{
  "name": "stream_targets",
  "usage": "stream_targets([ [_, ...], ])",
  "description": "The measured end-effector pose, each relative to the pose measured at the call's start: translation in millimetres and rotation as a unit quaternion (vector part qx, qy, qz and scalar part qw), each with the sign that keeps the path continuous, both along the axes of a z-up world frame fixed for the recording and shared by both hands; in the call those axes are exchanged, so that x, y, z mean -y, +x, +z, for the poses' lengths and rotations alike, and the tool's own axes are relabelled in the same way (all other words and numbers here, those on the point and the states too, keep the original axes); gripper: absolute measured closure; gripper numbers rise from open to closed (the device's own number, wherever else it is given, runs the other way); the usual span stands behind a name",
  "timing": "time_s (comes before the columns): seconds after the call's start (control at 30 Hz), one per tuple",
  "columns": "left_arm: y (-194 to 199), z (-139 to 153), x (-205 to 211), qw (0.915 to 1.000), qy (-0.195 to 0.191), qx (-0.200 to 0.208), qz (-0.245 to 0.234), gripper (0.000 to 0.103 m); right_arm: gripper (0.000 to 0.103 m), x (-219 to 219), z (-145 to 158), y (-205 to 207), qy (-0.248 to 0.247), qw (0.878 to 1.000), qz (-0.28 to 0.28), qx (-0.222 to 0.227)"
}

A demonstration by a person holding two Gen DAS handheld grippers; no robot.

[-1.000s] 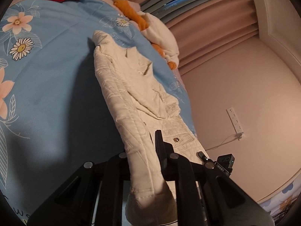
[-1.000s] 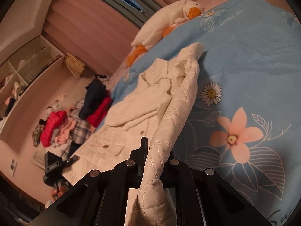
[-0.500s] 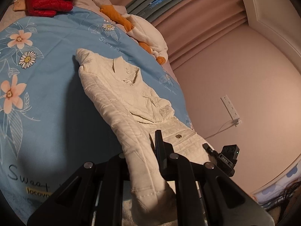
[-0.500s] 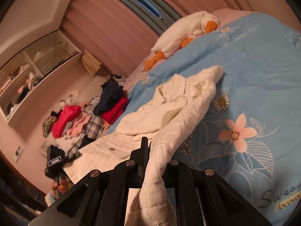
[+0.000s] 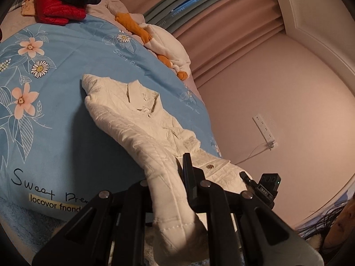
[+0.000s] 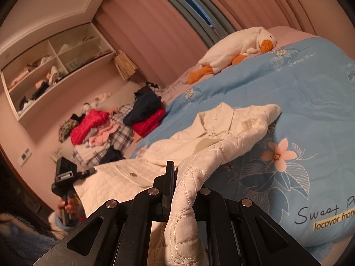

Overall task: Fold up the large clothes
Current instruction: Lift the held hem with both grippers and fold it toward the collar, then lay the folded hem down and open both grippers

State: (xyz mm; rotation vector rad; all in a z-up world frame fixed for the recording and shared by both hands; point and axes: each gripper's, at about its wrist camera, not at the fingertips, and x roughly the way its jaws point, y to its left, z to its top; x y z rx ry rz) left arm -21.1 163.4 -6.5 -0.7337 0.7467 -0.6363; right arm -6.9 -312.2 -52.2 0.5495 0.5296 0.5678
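- On the blue duvet [image 5: 66,133] lies a cream coat [image 5: 142,119].
- Left gripper [image 5: 170,177] is clamped on a coat fold.
- Right gripper [image 6: 184,177] pinches another.

Pink wall [image 5: 255,84], pleated pink curtains [image 6: 155,28], white open shelving [image 6: 53,66], wall socket strip [image 5: 264,127], warm dim light

The coat [image 5: 133,128] was cream quilted cloth, matt, with stitched ridges and a shiny metal snap [image 5: 210,166]. The duvet [image 5: 66,133] was smooth, matt printed cotton. Both tongs [image 6: 175,177] were matt black plastic with bright metal screws [image 6: 153,191]. The toy goose [image 6: 239,48] looked soft plush.
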Motion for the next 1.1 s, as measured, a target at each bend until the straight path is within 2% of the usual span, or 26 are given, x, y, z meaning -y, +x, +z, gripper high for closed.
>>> stream_targets([
  [0.4,89.2,-0.2,-4.2,0.9988,0.003,-0.024,0.044,0.09,0.094,18.9,3.4,78.8,0.044,0.998,-0.024,-0.038],
  [0.7,168.1,-6.7,-14.7,0.9953,0.013,-0.065,0.07,0.09,0.094,22.9,2.8,144.3,0.034,0.996,-0.05,-0.068],
  [0.83,210.4,-28.6,-18.6,0.9907,0.014,-0.103,0.088,0.09,0.094,23.8,-9.3,178.8,0.026,0.993,-0.063,-0.095],
  [1.1,279.9,-89.3,-22.4,0.9762,0.012,-0.188,0.108,0.09,0.094,33.8,-60.2,234.6,0.026,0.978,-0.091,-0.184],
])
